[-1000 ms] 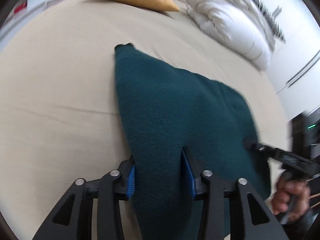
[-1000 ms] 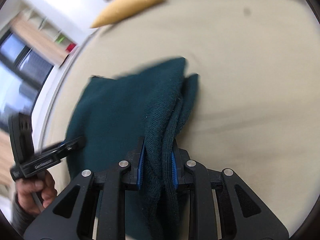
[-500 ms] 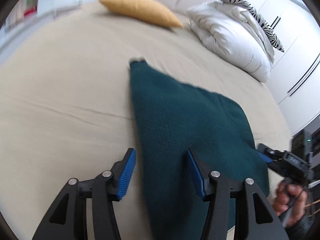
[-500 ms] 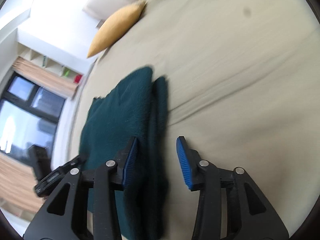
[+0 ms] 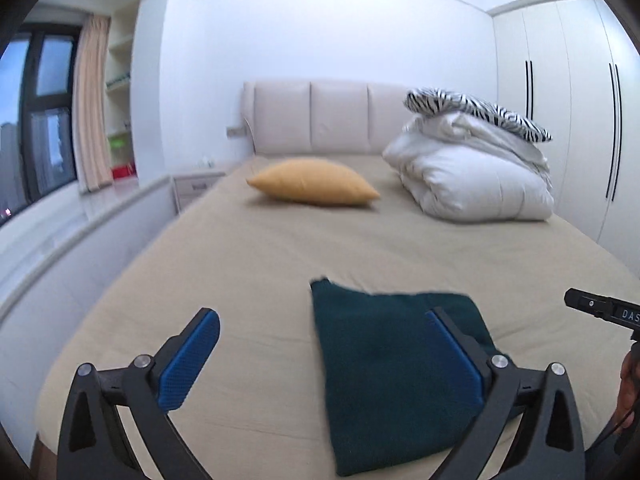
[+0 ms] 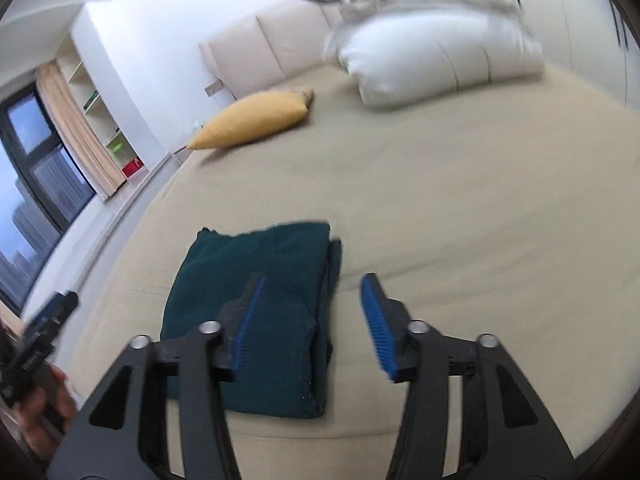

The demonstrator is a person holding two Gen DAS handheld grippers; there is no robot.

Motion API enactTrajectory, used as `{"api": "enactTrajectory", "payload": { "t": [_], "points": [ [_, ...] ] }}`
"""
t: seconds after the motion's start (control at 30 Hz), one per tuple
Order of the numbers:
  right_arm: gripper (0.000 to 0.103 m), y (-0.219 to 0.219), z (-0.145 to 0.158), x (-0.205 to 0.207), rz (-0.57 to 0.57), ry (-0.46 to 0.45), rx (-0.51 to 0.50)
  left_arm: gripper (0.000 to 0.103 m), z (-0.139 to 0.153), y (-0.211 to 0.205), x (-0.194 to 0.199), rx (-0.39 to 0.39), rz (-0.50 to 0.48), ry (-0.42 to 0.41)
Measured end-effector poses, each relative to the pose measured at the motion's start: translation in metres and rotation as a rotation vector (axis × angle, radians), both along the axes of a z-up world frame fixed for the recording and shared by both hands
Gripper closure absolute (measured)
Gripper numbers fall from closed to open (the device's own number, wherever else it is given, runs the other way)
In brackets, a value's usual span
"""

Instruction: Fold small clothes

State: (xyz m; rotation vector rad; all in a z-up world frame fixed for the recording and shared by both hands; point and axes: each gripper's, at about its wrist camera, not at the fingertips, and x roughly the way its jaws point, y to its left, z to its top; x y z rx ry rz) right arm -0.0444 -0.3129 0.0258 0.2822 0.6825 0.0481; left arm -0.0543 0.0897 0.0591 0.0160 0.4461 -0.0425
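A dark green knit garment [image 5: 384, 372] lies folded flat on the beige bed sheet [image 5: 256, 264] near the front edge. It also shows in the right wrist view [image 6: 256, 300] as a folded stack with its layered edge on the right. My left gripper [image 5: 320, 364] is wide open and empty, raised above and behind the garment. My right gripper [image 6: 312, 320] is open and empty, raised over the garment's right edge. Each gripper's tip shows at the edge of the other's view.
A yellow cushion [image 5: 316, 182] lies mid-bed toward the headboard [image 5: 320, 120]. A white duvet pile [image 5: 476, 172] with a zebra-striped pillow [image 5: 476, 110] sits at the back right. Wardrobe doors [image 5: 576, 112] stand to the right, a window and shelves to the left.
Both grippers let go of the garment, opened wide and pulled up and back. The garment now lies folded on the bed.
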Motion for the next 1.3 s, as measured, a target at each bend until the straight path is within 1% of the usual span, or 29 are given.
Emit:
{"api": "enactTrajectory", "payload": {
  "t": [0.07,0.1,0.17,0.23,0.27,0.3,0.33,0.4,0.43,0.5,0.57,0.6,0.7,0.8,0.9,1.03,1.1,1.2,1.3],
  "points": [
    [0.026,0.011,0.021,-0.011,-0.013,-0.061,-0.069,0.0,0.014,-0.003,-0.011,0.037,0.04,-0.048],
    [0.023,0.016,0.029,-0.015,-0.016,-0.089,-0.093,0.0,0.02,-0.005,-0.015,0.058,0.061,-0.075],
    [0.007,0.027,0.05,-0.026,-0.027,-0.155,-0.135,0.0,0.032,-0.009,-0.025,0.104,0.117,-0.143],
    [0.004,0.032,0.068,-0.041,-0.075,-0.219,-0.158,0.0,0.041,-0.01,-0.036,0.117,0.131,-0.18],
    [0.001,0.032,0.076,-0.05,-0.1,-0.253,-0.159,0.0,0.043,-0.011,-0.041,0.125,0.149,-0.178],
    [0.0,0.034,0.085,-0.057,-0.122,-0.286,-0.159,0.0,0.044,-0.011,-0.043,0.136,0.174,-0.153],
    [0.0,0.035,0.095,-0.066,-0.145,-0.322,-0.162,0.0,0.044,-0.011,-0.04,0.146,0.181,-0.107],
    [0.0,0.037,0.109,-0.077,-0.166,-0.353,-0.179,0.0,0.039,-0.008,-0.039,0.114,0.162,-0.064],
    [0.0,0.037,0.115,-0.081,-0.167,-0.364,-0.187,0.0,0.037,-0.004,-0.038,0.089,0.166,-0.044],
    [0.0,0.038,0.124,-0.09,-0.158,-0.373,-0.18,0.0,0.03,-0.003,-0.037,0.062,0.163,-0.005],
    [0.0,0.039,0.127,-0.096,-0.151,-0.362,-0.156,0.0,0.021,-0.002,-0.037,0.042,0.162,0.047],
    [0.0,0.04,0.125,-0.095,-0.15,-0.337,-0.156,0.0,0.017,-0.003,-0.037,0.034,0.156,0.07],
    [0.0,0.044,0.107,-0.084,-0.132,-0.209,-0.213,0.0,0.004,-0.002,-0.034,-0.012,0.116,0.141],
    [0.0,0.049,0.088,-0.077,-0.12,-0.149,-0.245,0.0,-0.011,-0.003,-0.031,-0.029,0.117,0.199],
    [0.0,0.054,0.067,-0.067,-0.08,-0.086,-0.232,0.0,-0.019,-0.006,-0.026,-0.034,0.1,0.234],
    [0.0,0.06,0.037,-0.054,-0.068,-0.01,-0.24,0.0,-0.035,-0.009,-0.021,-0.029,0.092,0.272],
    [0.0,0.062,0.023,-0.048,-0.058,0.013,-0.245,0.0,-0.045,-0.007,-0.016,-0.028,0.093,0.294],
    [0.0,0.067,0.005,-0.039,-0.049,0.041,-0.28,0.0,-0.06,-0.002,-0.009,-0.045,0.101,0.338],
    [0.0,0.068,-0.009,-0.032,-0.033,0.069,-0.264,0.0,-0.068,0.003,-0.005,-0.039,0.117,0.359]
  ]
}}
